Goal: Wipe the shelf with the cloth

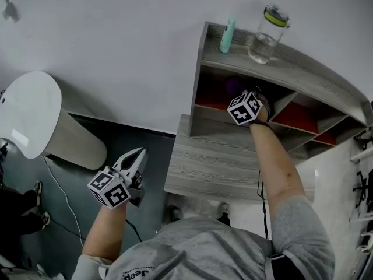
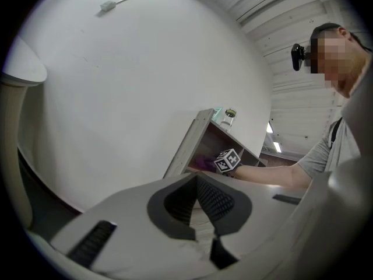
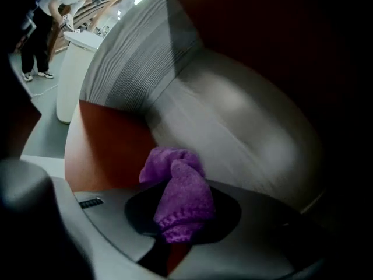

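Right tongs (image 3: 178, 226) pinch a purple cloth (image 3: 175, 177) inside a red-floored compartment of the shelf (image 1: 233, 171), dark beyond them. Left tongs (image 1: 135, 156) closed, empty. Grey shirt (image 1: 198, 249) reads "Jeep".

**Right gripper (image 1: 242, 94) inside the grey wood-grain shelf unit (image 1: 233, 162)**
A purple cloth (image 1: 234, 86) showed dimly at its tip in the dark left compartment; the left gripper (image 1: 140, 154) hung low beside the unit.

Shelf (image 1: 233, 162), teal bottle (image 1: 227, 35) and jar (image 1: 267, 35) atop

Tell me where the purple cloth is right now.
The cloth is clamped in the right gripper, inside the shelf's top-left compartment over its red floor, below the teal bottle.
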